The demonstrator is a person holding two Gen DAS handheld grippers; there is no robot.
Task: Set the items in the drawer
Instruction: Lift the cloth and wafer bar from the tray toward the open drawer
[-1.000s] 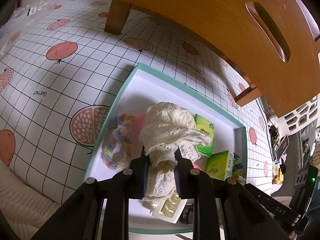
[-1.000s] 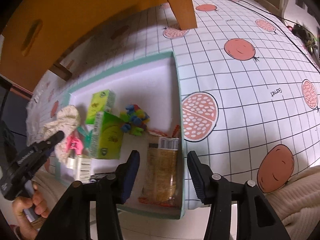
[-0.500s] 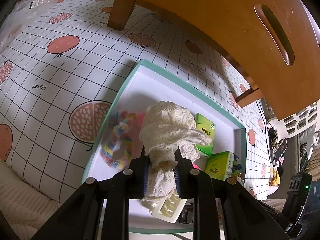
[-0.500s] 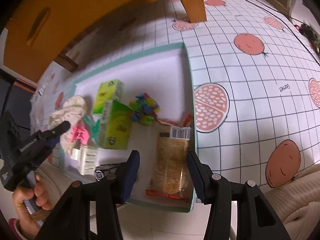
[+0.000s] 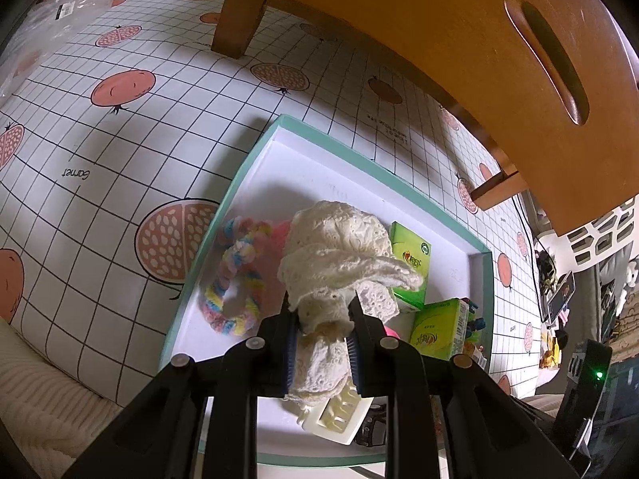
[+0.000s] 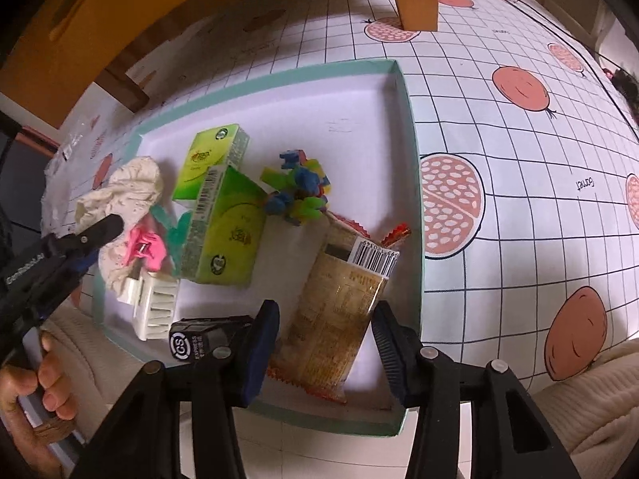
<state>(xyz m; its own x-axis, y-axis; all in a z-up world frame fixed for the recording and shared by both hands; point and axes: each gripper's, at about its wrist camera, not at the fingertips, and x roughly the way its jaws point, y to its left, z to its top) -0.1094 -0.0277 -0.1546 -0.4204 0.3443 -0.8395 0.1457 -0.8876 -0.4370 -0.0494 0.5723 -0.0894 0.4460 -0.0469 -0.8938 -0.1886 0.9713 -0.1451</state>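
Observation:
A shallow white drawer with a teal rim (image 5: 235,183) (image 6: 411,127) lies on the pomegranate-print cloth. My left gripper (image 5: 321,335) (image 6: 114,221) is shut on a cream lace cloth (image 5: 339,247) (image 6: 124,191), held over the drawer's left part. In the drawer lie a rainbow scrunchie (image 5: 235,279), two green boxes (image 6: 223,231) (image 6: 211,155), colourful clips (image 6: 299,191), a pink clip (image 6: 145,247), a white comb clip (image 6: 155,303) and a black item (image 6: 199,339). My right gripper (image 6: 325,343) stands open above a snack packet (image 6: 339,311) at the drawer's right front.
An orange wooden seat (image 5: 479,40) on legs (image 5: 239,16) overhangs the far side of the drawer. A cream knitted fabric (image 6: 599,407) lies at the near edge. A person's hand (image 6: 24,379) holds the left gripper's handle. Clutter sits at the far right (image 5: 559,279).
Both views have shifted slightly over the drawer. The left gripper keeps its hold on the lace cloth, and the right gripper stays open over the snack packet.

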